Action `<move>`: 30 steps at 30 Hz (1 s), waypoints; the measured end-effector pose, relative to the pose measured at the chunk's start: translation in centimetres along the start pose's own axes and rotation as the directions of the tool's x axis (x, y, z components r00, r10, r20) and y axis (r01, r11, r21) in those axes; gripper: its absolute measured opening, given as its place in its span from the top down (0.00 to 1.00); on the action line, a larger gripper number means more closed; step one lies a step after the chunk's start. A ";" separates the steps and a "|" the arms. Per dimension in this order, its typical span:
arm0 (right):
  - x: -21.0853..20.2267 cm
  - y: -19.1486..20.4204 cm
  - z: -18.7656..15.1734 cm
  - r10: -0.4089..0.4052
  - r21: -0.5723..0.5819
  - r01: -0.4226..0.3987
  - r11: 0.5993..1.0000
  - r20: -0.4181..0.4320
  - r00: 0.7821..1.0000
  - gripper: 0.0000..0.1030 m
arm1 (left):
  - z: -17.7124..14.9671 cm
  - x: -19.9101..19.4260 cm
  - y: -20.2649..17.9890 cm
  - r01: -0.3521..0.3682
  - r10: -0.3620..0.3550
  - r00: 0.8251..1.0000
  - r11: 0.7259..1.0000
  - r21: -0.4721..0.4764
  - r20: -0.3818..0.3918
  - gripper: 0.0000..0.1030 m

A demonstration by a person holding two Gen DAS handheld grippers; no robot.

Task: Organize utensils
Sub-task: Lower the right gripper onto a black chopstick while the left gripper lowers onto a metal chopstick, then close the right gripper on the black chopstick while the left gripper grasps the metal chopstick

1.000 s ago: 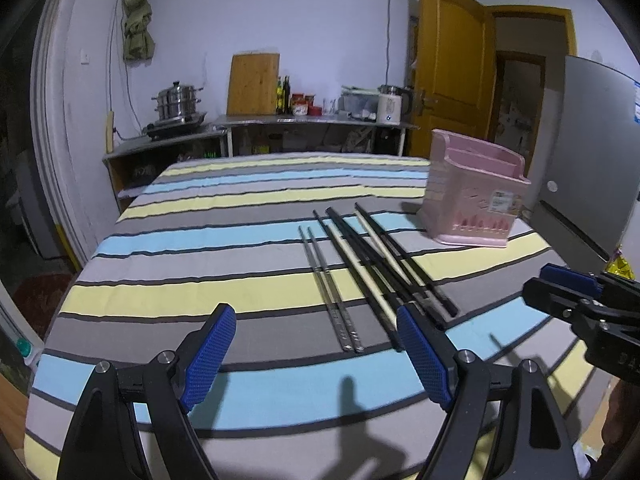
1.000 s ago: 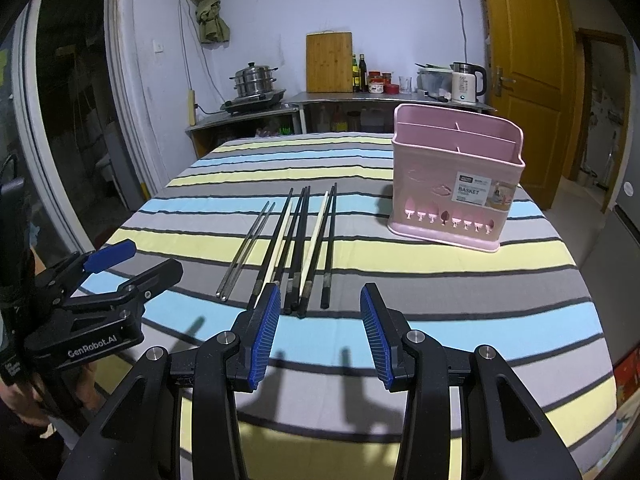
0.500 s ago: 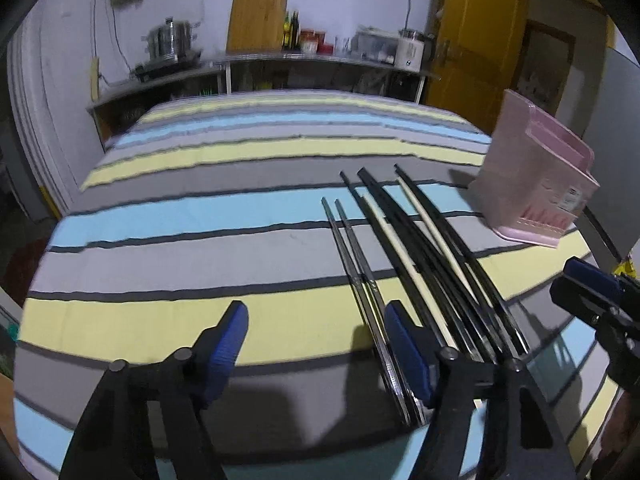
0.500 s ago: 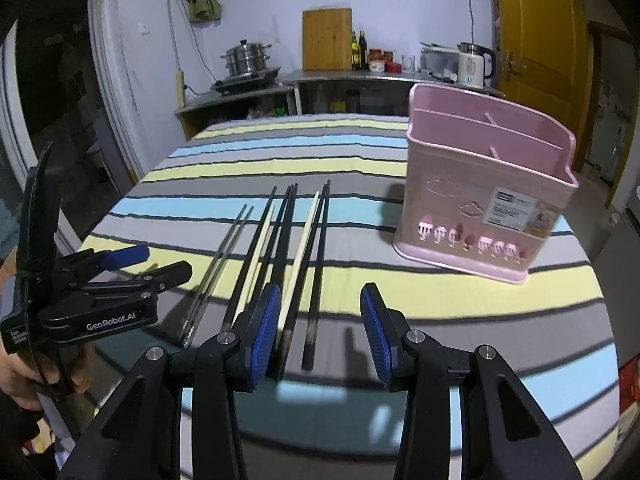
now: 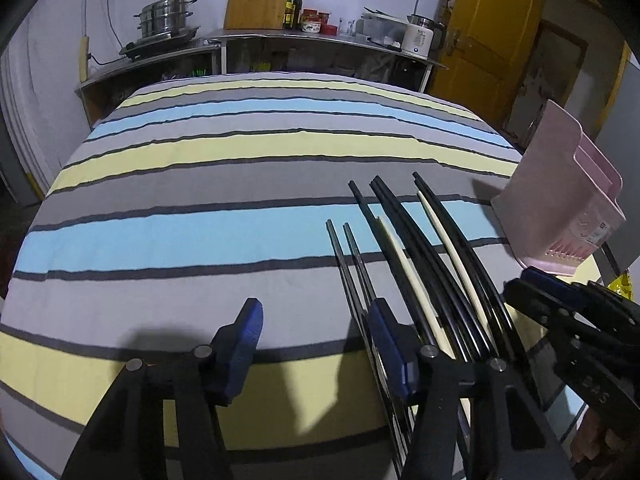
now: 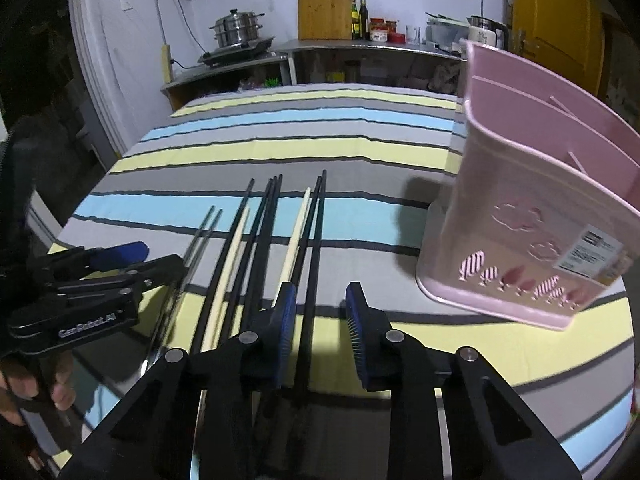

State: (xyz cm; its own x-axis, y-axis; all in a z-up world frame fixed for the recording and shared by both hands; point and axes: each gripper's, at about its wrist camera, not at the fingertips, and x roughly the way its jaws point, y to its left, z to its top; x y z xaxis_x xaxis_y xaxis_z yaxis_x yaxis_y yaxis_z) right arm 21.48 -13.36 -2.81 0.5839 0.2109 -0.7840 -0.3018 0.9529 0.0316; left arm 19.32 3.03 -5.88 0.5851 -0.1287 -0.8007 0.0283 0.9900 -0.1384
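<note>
The left gripper (image 5: 314,326) hovers low over the striped tablecloth (image 5: 224,224), its jaws closing with only bare cloth between the blue pads, the right-hand pad just beside the two metal chopsticks (image 5: 347,256); the right gripper (image 6: 320,312) is likewise closing, still apart, with the rightmost black chopstick (image 6: 316,236) running up through the gap, and whether either pad touches it cannot be told. Largest on the table is the cloth itself, in grey, blue and yellow bands; next the pink utensil basket (image 6: 532,216), standing upright to the right of the chopsticks and well apart from them, its dividers visible from above and a label on its front; then the row of chopsticks lying side by side, pointing away from the cameras: several black ones (image 5: 412,236), two cream ones (image 6: 296,228) among them, and the thin metal pair at the left edge of the row; a hand (image 6: 24,388) holding the left gripper shows at the right wrist view's lower left corner.
</note>
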 end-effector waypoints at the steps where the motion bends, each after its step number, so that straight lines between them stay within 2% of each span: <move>1: 0.5 0.0 0.1 -0.004 0.000 0.004 1.000 -0.007 1.000 0.75 | 0.1 0.1 -0.1 -0.005 0.005 1.000 1.000 0.008 0.001 0.46; 8: 2.1 -0.1 0.8 -0.009 -0.011 0.009 1.000 -0.040 0.999 0.80 | 0.4 0.6 -0.6 -0.048 0.048 0.999 0.997 0.053 -0.001 0.47; 10: 2.5 0.2 1.0 -0.017 -0.026 0.015 1.000 -0.049 0.999 0.81 | 0.4 0.8 -1.0 -0.080 0.080 0.997 0.994 0.074 -0.005 0.50; 14: 2.9 0.3 1.4 -0.029 -0.032 0.027 0.999 -0.062 0.998 0.81 | 0.9 1.0 -1.1 -0.093 0.094 0.995 0.992 0.082 -0.013 0.53; 17: 3.3 0.3 1.9 -0.036 -0.035 0.034 0.999 -0.076 0.996 0.81 | 1.3 1.2 -1.3 -0.094 0.096 0.995 0.991 0.090 -0.025 0.61; 19: 3.5 0.4 2.1 -0.043 -0.038 0.040 0.998 -0.083 0.996 0.81 | 1.6 1.3 -1.5 -0.090 0.094 0.995 0.990 0.104 -0.026 0.74; 22: 4.1 0.7 2.7 -0.053 -0.044 0.049 0.998 -0.090 0.995 0.81 | 1.9 1.5 -1.7 -0.093 0.097 0.995 0.989 0.116 -0.025 0.90; 25: 4.3 0.9 3.0 -0.039 -0.044 0.035 0.998 -0.095 0.995 0.94 | 2.1 1.6 -1.4 -0.080 0.084 0.996 0.991 0.103 -0.030 0.94; 30: 3.2 0.7 3.0 0.000 -0.024 -0.002 1.000 -0.077 0.997 0.94 | 2.3 0.6 -0.3 -0.036 0.038 0.999 0.998 0.053 -0.023 0.95</move>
State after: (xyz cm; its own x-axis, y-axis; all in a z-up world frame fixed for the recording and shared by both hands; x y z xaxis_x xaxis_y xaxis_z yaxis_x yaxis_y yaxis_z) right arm 25.44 -11.40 -3.40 0.5243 0.1940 -0.8291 -0.3212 0.9468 0.0184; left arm 21.52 2.75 -4.99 0.5671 -0.0928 -0.8184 0.0500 0.9957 -0.0782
